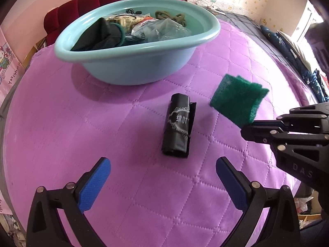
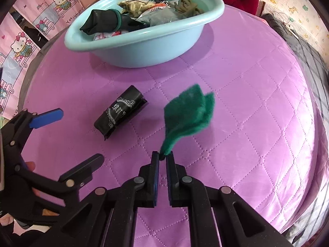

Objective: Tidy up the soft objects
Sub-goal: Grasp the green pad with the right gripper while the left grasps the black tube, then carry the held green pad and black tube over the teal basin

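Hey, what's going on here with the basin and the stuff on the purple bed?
A person is tidying soft items with two handheld claws. The right claw is shut on a corner of a green scouring pad, holding it up off the purple quilt. The left claw is open, with a black roll of plastic bags lying on the quilt just ahead of it. The light blue basin behind already holds clothing and packets.

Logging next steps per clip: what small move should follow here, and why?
Probably carry the green scouring pad forward over the blue basin: the right hand-held gripper pinches its corner, lifted off the purple quilt, and the basin already holds other items.
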### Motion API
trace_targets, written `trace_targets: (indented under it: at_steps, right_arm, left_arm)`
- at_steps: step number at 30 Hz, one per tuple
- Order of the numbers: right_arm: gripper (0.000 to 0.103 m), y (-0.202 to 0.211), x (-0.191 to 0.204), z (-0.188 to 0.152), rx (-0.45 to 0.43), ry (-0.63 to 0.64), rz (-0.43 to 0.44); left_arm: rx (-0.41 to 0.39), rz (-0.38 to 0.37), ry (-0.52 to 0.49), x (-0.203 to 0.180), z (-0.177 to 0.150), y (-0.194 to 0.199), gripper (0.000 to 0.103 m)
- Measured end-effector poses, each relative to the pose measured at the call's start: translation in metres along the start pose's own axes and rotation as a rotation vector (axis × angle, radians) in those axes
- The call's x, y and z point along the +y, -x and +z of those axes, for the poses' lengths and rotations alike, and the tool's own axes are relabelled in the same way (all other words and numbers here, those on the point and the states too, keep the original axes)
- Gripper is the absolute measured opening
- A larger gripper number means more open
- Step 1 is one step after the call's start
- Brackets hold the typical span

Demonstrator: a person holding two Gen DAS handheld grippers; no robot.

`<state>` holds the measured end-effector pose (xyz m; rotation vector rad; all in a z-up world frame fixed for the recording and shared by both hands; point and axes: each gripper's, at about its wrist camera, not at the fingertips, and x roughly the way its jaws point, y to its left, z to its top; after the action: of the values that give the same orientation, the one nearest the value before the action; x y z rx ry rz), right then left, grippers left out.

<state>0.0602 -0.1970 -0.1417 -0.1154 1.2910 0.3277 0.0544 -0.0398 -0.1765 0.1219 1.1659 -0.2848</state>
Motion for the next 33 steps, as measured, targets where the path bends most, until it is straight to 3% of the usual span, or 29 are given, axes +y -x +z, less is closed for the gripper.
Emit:
trace_targets:
  at_steps: [6,10,18,20,33]
  right_arm:
    - [0.002,0.004,-0.002,-0.002,-0.013,0.006,0.011]
    - [0.002,0.004,-0.007,-0.004,-0.017,0.004,0.021]
    - [0.001,0.007,-0.019,-0.006,-0.035,0.000,0.045]
    - [0.001,0.013,-0.018,-0.011,-0.039,0.000,0.049]
    - [0.000,0.042,-0.022,-0.008,-0.077,-0.001,0.061]
  left_arm:
    - [0.001,0.003,0.006,-0.003,0.005,-0.008,0.103]
    - [0.001,0.006,-0.003,-0.005,0.010,-0.013,0.097]
    - [0.021,0.018,-0.006,-0.011,0.016,-0.026,0.061]
    - [0.024,0.016,-0.008,-0.013,0.017,-0.028,0.032]
    - [-0.003,-0.012,-0.012,-0.012,0.011,-0.008,0.028]
